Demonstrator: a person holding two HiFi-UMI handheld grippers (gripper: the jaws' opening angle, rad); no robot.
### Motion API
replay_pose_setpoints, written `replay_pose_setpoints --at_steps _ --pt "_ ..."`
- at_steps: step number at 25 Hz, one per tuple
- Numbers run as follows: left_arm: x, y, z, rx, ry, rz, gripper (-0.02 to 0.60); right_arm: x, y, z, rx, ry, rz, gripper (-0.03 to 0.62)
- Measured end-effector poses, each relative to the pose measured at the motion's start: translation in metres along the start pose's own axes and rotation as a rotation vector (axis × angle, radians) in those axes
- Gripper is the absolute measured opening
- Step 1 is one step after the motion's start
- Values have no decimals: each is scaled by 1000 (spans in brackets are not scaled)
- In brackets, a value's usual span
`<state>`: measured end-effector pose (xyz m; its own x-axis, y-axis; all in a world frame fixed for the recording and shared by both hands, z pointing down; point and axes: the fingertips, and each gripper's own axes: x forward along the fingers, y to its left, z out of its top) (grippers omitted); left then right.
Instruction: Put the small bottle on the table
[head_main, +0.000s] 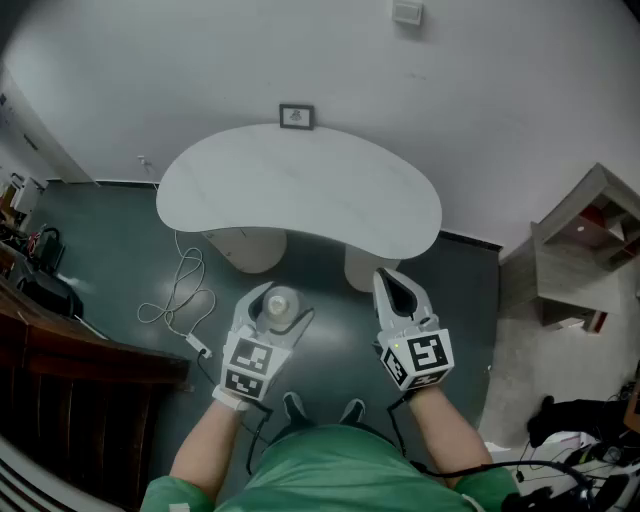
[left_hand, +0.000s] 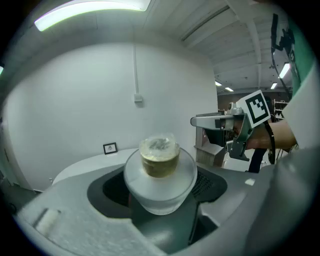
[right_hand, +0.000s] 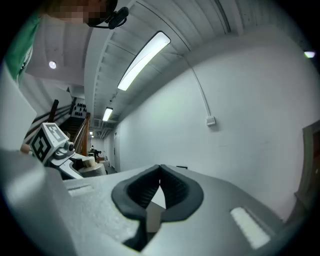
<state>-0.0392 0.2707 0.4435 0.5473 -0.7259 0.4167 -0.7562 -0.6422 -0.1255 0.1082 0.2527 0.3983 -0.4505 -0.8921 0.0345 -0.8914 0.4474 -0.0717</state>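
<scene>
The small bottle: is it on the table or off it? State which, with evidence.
Off it. The small bottle sits gripped in the left gripper's jaws, above the floor, short of the white table.

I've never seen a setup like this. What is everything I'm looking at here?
table: one, white, curved, against the wall ahead
picture frame: one, dark, small, at the table's far edge by the wall
wall box: one, white, high on the wall
cable: one, white, looped on the dark floor left of the table
shelf unit: one, grey, at the right
small bottle: one, whitish with a yellowish top, off the table, between the left gripper's jaws
left gripper: one, white, closed on the small bottle
right gripper: one, white, jaws together, empty
</scene>
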Motion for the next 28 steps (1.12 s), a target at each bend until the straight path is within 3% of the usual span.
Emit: replay_pose_setpoints --at_steps 5,10,17,28 --pt "-31 30 -12 19 -19 4 347 16 40 -1 -15 1 -11 3" --pt "-59 59 -26 -10 -51 -7 347 29 73 2 -14 13 -23 3" --pt "-93 101 -42 -3 -106 -73 347 51 122 6 -32 10 -96 3" --pt "-93 143 -60 -17 -104 -107 347 75 152 -1 -82 36 -132 3"
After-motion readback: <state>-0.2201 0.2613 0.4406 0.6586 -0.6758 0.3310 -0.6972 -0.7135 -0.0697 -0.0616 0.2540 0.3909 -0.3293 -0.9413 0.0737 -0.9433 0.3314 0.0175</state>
